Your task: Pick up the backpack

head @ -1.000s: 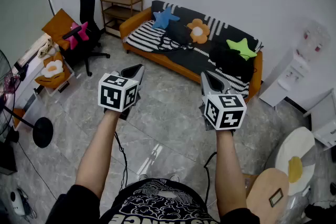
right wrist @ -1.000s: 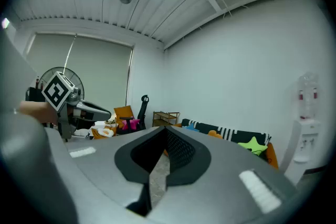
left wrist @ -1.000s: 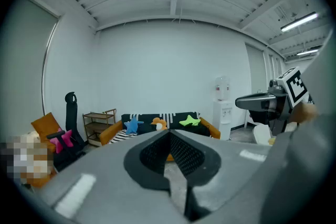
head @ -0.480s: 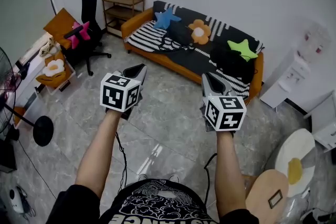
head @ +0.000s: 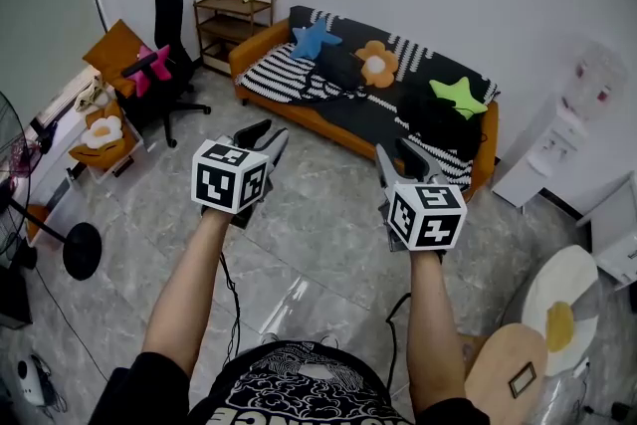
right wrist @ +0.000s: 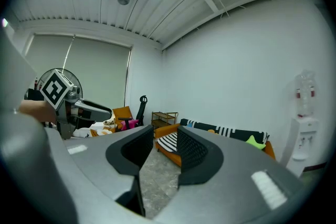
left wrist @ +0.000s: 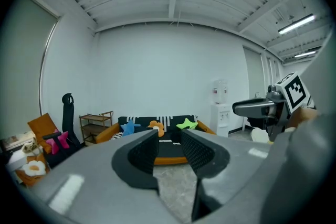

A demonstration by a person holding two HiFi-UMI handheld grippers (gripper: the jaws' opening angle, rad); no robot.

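The black backpack [head: 434, 121] slumps on the right end of an orange sofa [head: 299, 114], under a green star cushion [head: 458, 97]. A second dark bag or cushion [head: 338, 65] lies mid-sofa; I cannot tell which it is. Both grippers hover over the grey tiled floor, well short of the sofa. My left gripper [head: 267, 130] is open and holds nothing. My right gripper [head: 398, 151] is also open and empty, pointing roughly at the backpack. In the left gripper view the sofa [left wrist: 113, 134] shows beyond the parted jaws [left wrist: 169, 136]. In the right gripper view the gripper [right wrist: 166, 136] frames the sofa's striped blanket.
A black office chair [head: 164, 25] and a wooden shelf [head: 231, 15] stand at the far left. A fan base [head: 80, 252] sits on the left floor. A white water dispenser [head: 557, 139] stands at the right, a round table [head: 557, 309] near right. A cable [head: 231, 299] trails on the floor.
Both grippers' jaws have gone from shut to open. The hands have stayed nearly in place before the sofa.
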